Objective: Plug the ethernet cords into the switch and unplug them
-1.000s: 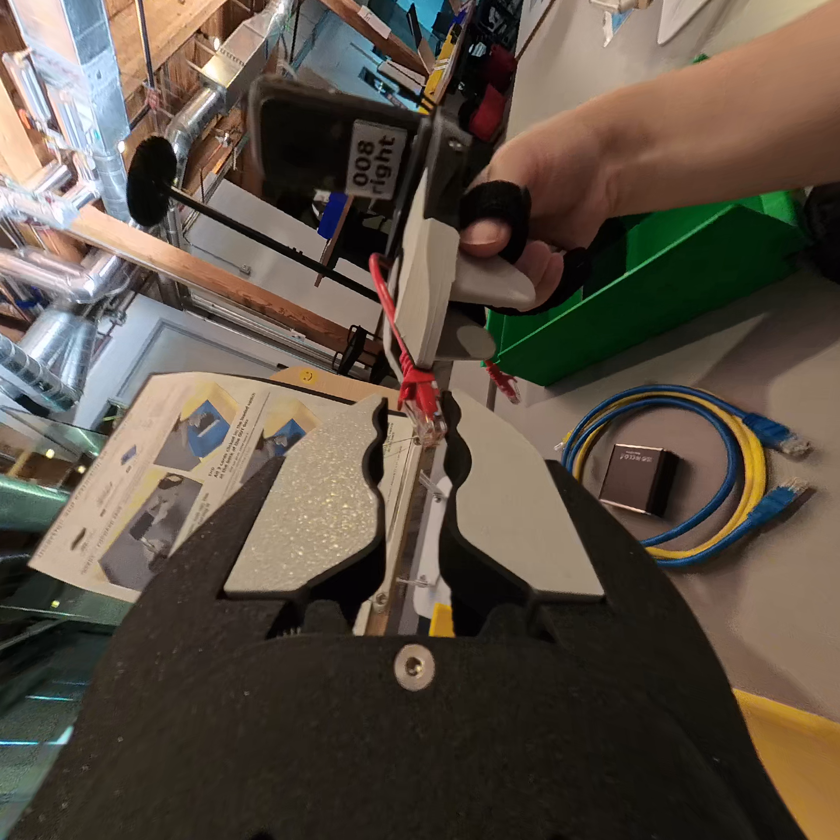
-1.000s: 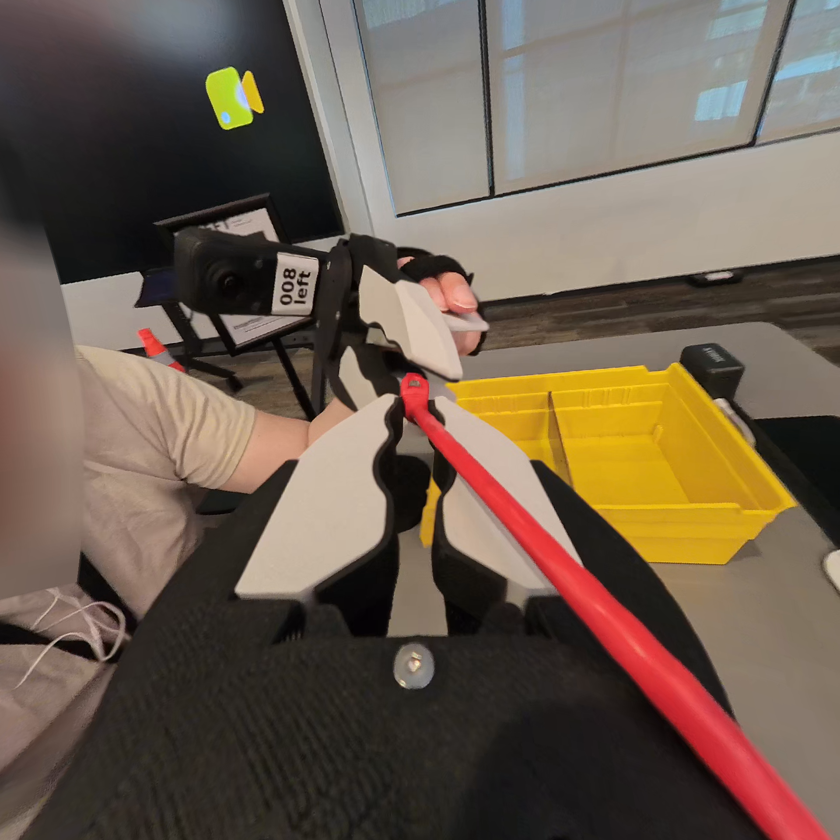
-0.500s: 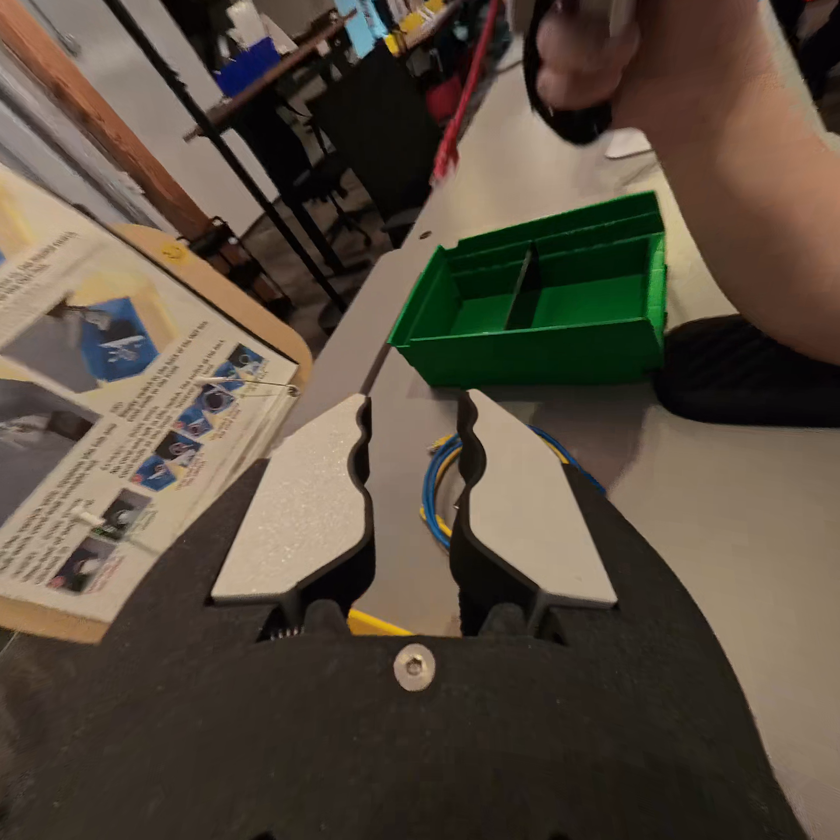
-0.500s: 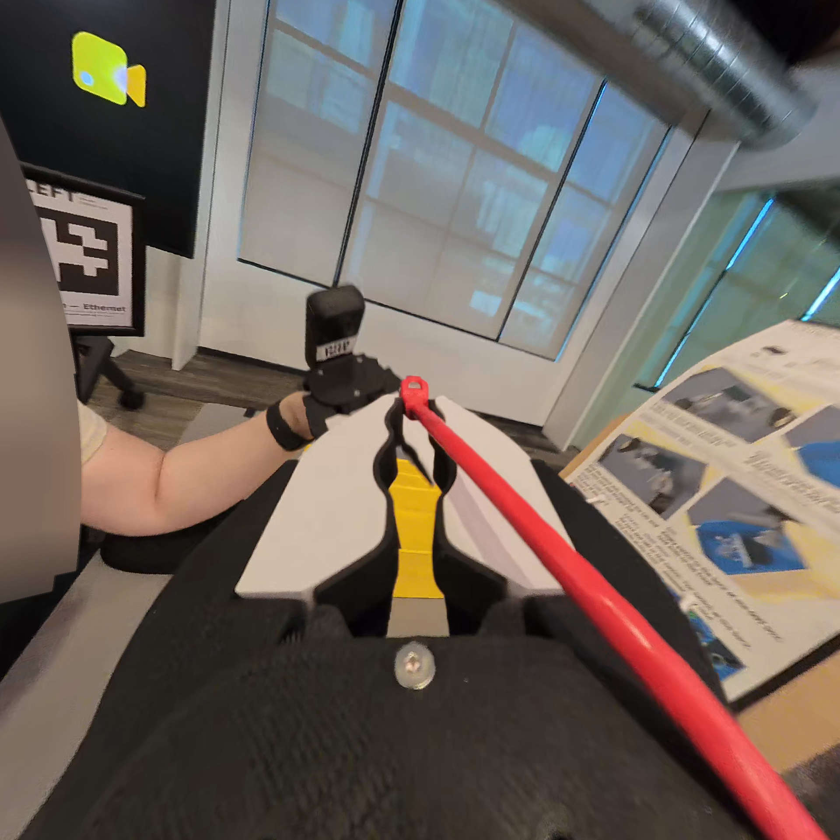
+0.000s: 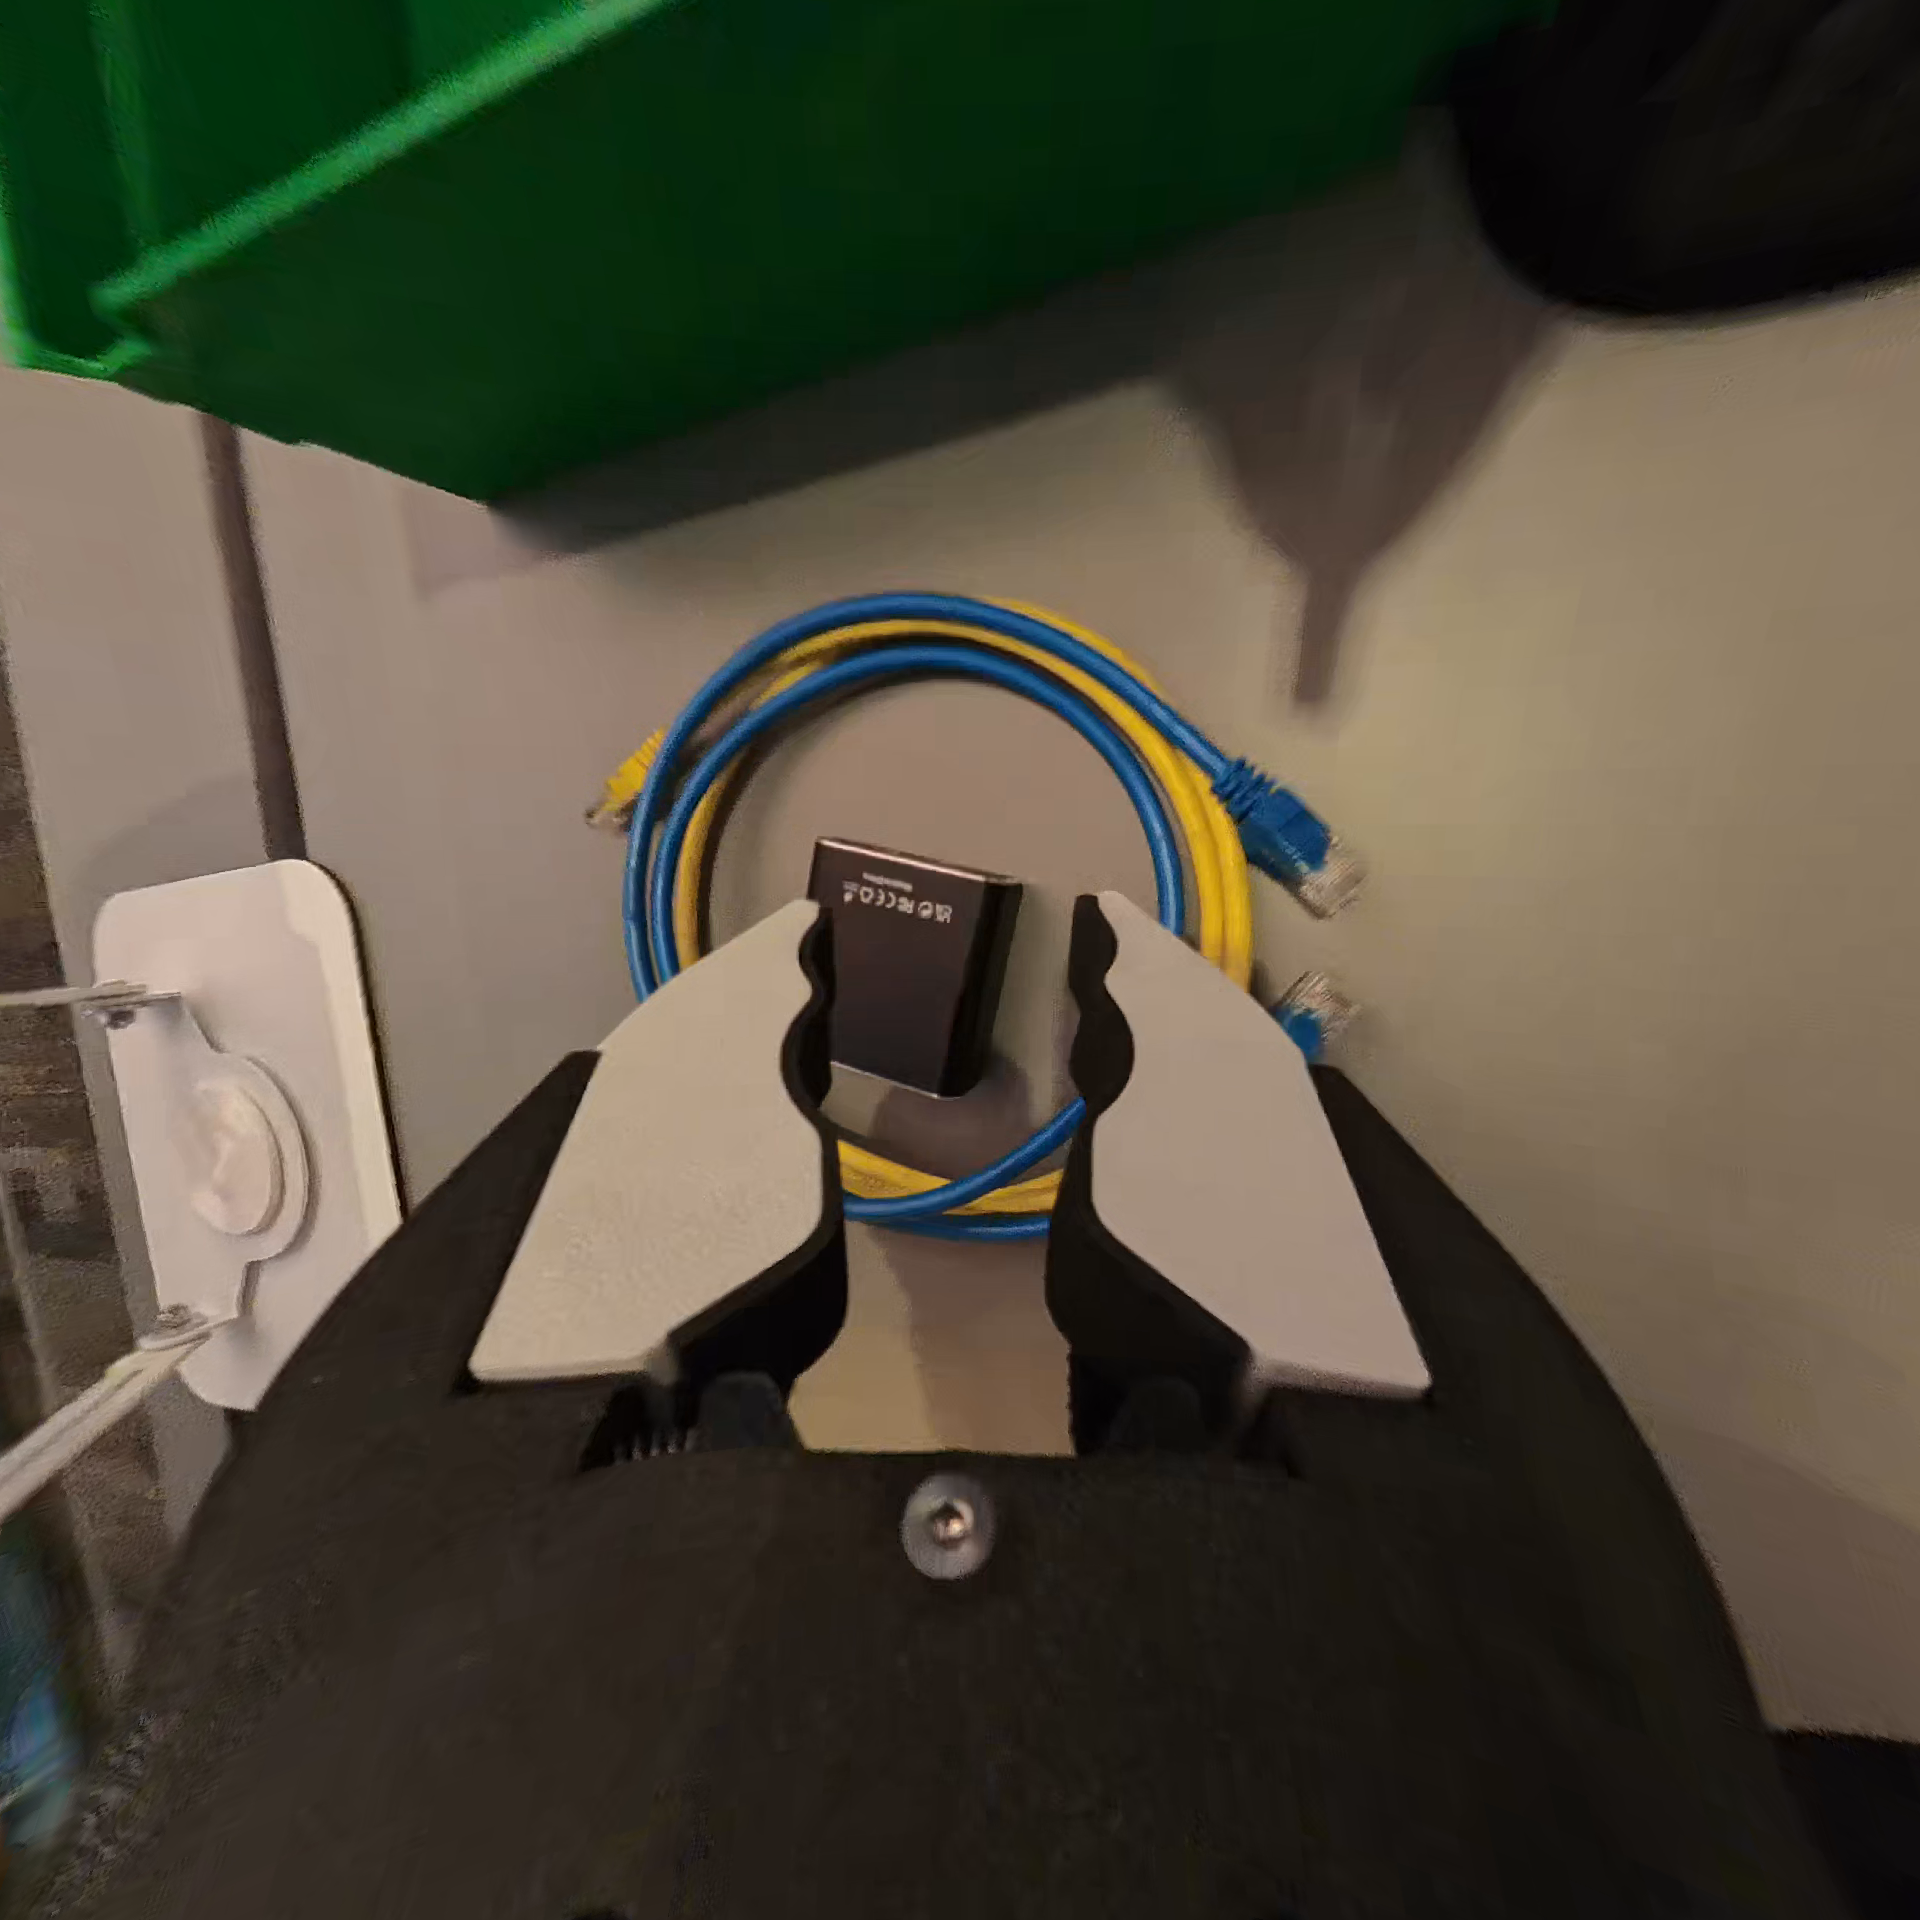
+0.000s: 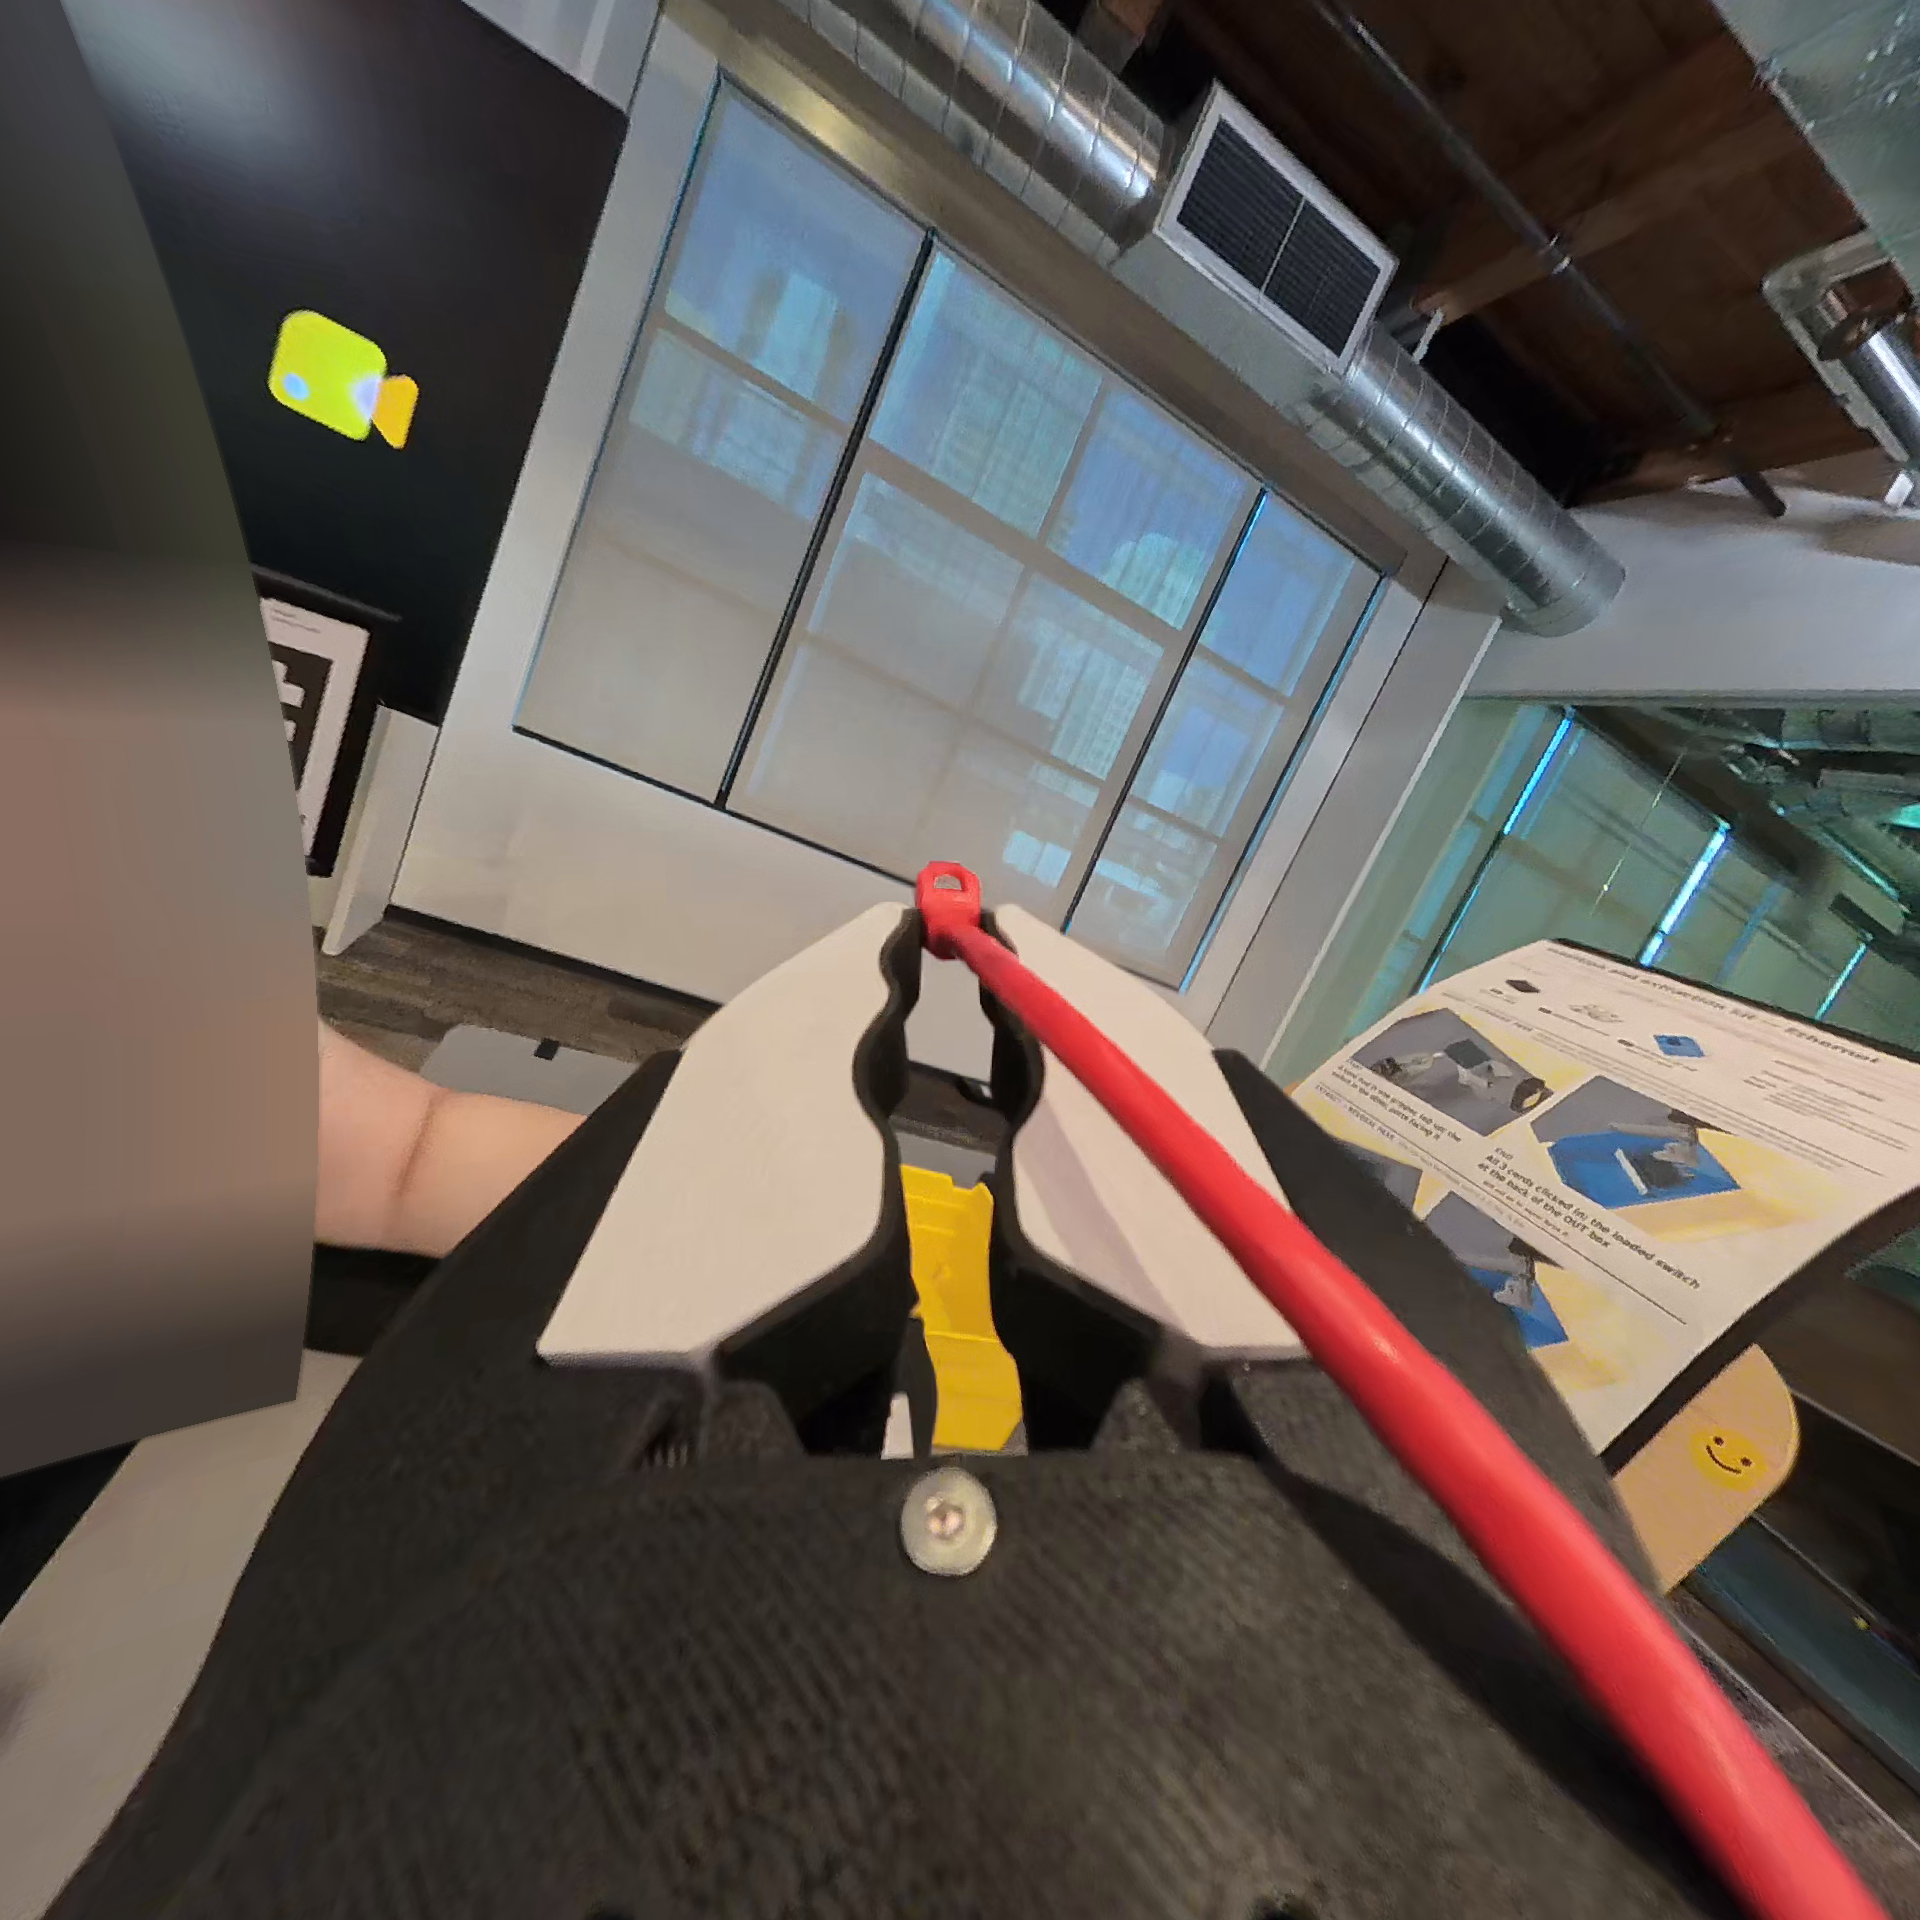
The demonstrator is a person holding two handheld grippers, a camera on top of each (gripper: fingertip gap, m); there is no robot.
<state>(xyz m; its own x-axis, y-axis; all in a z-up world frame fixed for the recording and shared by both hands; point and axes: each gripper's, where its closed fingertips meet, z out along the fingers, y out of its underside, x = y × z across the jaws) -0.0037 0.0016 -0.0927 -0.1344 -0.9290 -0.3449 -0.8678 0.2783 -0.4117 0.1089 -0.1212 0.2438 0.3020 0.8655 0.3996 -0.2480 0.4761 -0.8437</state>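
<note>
In the left wrist view a small black switch (image 5: pixel 909 977) lies on the grey table inside a coil of a blue ethernet cord (image 5: pixel 1174 831) and a yellow ethernet cord (image 5: pixel 1210 842). My left gripper (image 5: pixel 945 920) is open and empty, hovering over the switch, which shows between its fingertips. In the right wrist view my right gripper (image 6: pixel 948 914) is shut on the plug end of a red ethernet cord (image 6: pixel 1247 1226). It is raised and points toward the windows. The red cord runs back over the right finger.
A green bin (image 5: pixel 623 208) stands just beyond the cords. A white stand base (image 5: pixel 239 1122) is at the table's left edge. A yellow bin (image 6: pixel 956 1320) shows below the right gripper. An instruction board (image 6: pixel 1621 1164) stands to the right, a person's forearm (image 6: pixel 426 1164) to the left. Tip to tip, the grippers are about 35 cm apart.
My left gripper let go of the red plug, swung down over the table and now hovers open above the switch. My right gripper tilted upward, still holding the red cord.
</note>
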